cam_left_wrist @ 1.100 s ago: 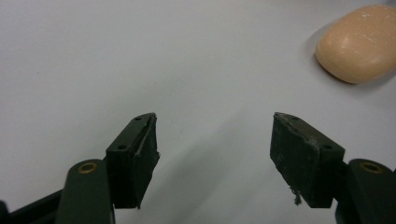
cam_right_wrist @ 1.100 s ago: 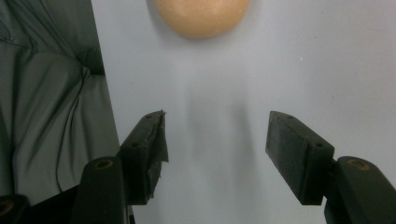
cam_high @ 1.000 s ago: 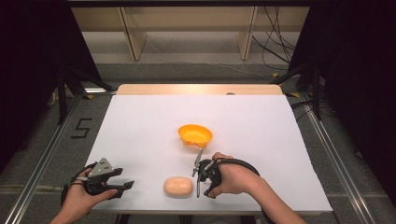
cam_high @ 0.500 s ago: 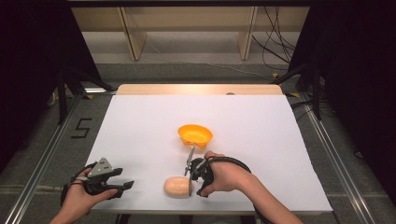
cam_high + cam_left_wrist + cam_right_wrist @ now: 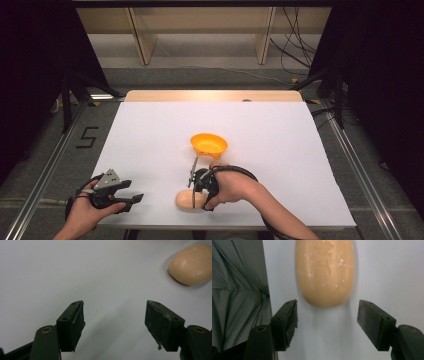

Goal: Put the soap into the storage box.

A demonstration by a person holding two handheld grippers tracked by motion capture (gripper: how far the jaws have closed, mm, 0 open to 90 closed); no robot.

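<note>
Hovering open right tongs (image 5: 327, 315) near soap (image 5: 324, 272); table edge (image 5: 265, 290) beside.

A smooth, matt peach-coloured oval bar of soap (image 5: 324, 271), flecked with pale scuffs, lies on the matt white table sheet (image 5: 150, 135). The glossy orange plastic bowl (image 5: 209, 145) catches light. Black rubber pads (image 5: 160, 322) look rough and frayed. Grey cloth (image 5: 237, 297) is creased.

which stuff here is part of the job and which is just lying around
In play, as far as I can judge:
- soap bar, lined up ahead of the open right gripper
- orange bowl, possibly

Just there:
- left gripper, open over bare table
</note>
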